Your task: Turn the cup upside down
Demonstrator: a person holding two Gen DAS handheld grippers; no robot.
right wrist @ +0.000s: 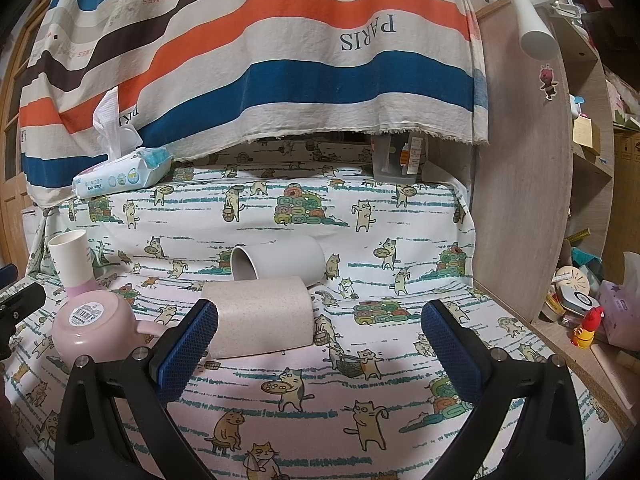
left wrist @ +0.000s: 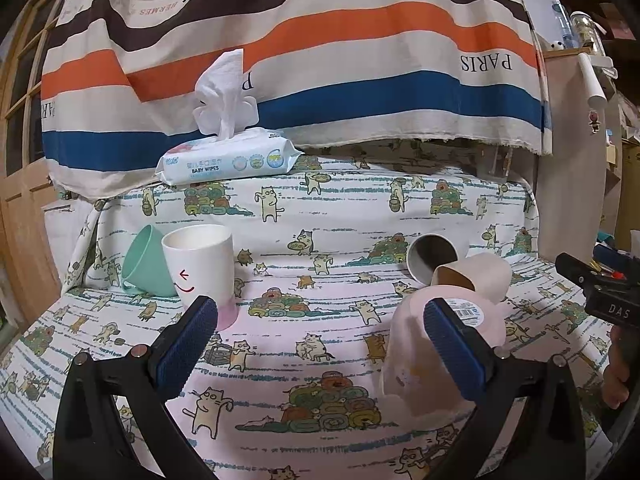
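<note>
Several cups sit on the cat-print cloth (left wrist: 304, 320). A white cup with a smile and pink base (left wrist: 200, 268) stands upright at left; it also shows in the right wrist view (right wrist: 72, 260). A mint cup (left wrist: 144, 260) lies tilted behind it. A pink cup (left wrist: 420, 344) stands upside down, its barcode base up, just behind my left gripper's right finger; it also shows in the right wrist view (right wrist: 92, 324). A beige cup (right wrist: 260, 316) and a grey cup (right wrist: 280, 260) lie on their sides. My left gripper (left wrist: 320, 328) is open and empty. My right gripper (right wrist: 320, 328) is open, the beige cup just beyond its left finger.
A baby wipes pack (left wrist: 230, 156) lies on the raised back ledge under a striped hanging cloth (left wrist: 320, 40). A wooden shelf unit (right wrist: 520, 200) with clutter stands at the right. A clear box (right wrist: 400, 156) sits at the back right.
</note>
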